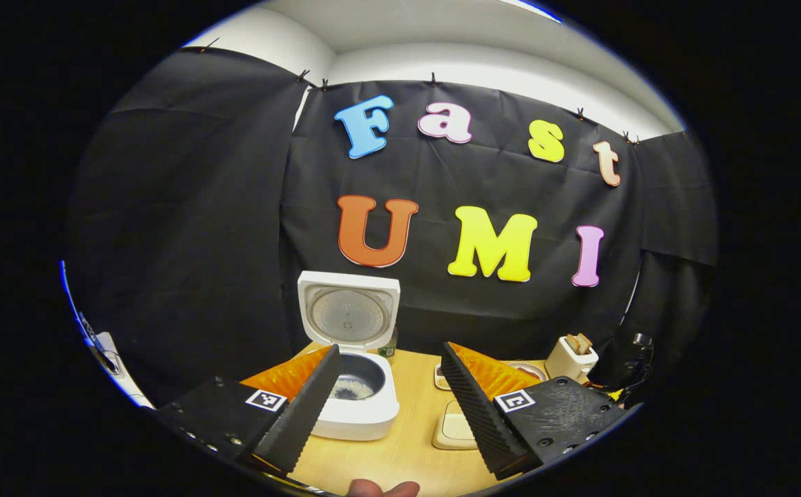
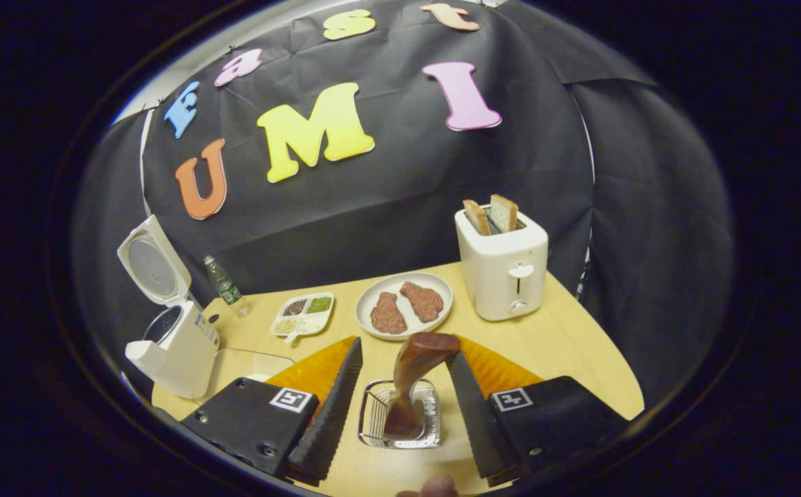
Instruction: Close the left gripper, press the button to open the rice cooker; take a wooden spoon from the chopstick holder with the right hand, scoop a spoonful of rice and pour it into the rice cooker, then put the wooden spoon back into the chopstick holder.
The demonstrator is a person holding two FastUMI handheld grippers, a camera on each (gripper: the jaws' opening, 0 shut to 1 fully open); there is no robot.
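At the table's near edge in the right gripper view, the wooden spoon (image 2: 414, 383) stood in the wire chopstick holder (image 2: 400, 414), right gripper (image 2: 400, 393) released, its fingers flanking it without touching. The left gripper view showed what that one hid: rice in the open rice cooker (image 1: 355, 359) at the table's left edge, left gripper (image 1: 390, 393) spread wide, a plate (image 1: 528, 371) half hidden behind its finger.

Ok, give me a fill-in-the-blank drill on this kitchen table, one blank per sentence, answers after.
1. The rice cooker stands with its lid ____.
2. The wooden spoon stands in the wire ____, between the open jaws of the right gripper.
3. Two slices of bread stick up from the ____.
4. The white plate carries ____ pieces of meat.

Missing words: open; holder; toaster; two
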